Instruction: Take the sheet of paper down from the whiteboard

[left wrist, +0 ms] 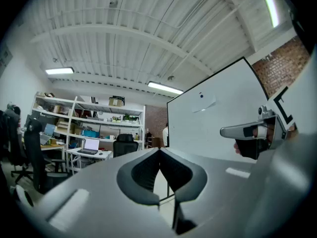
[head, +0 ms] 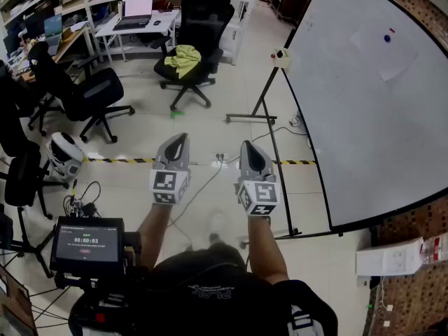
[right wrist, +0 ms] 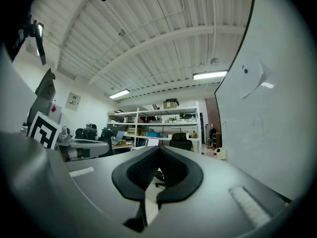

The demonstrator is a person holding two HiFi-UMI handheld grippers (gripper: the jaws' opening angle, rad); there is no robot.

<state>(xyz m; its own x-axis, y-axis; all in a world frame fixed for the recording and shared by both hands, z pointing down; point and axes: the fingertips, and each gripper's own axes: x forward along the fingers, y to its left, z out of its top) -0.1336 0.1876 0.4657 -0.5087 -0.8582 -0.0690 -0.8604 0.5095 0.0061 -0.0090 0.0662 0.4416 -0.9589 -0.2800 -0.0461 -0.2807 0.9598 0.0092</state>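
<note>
A white sheet of paper [head: 383, 51] hangs on the whiteboard [head: 364, 117] at the right, pinned by a dark blue magnet [head: 387, 38] with a small red mark beside it. In the left gripper view the paper [left wrist: 205, 104] shows far off on the board, and in the right gripper view the paper [right wrist: 252, 81] is up at the right. My left gripper [head: 180, 140] and right gripper [head: 246, 145] are held level side by side in front of me, well short of the board. Both are shut with nothing between the jaws.
The whiteboard stands on a black frame with legs [head: 255, 117] on the floor. Black office chairs [head: 192, 54] stand ahead, one with a yellow-green cloth. Desks and shelves [head: 133, 19] line the back. Yellow-black tape [head: 126, 161] and cables cross the floor. A monitor rig [head: 87, 243] sits at my lower left.
</note>
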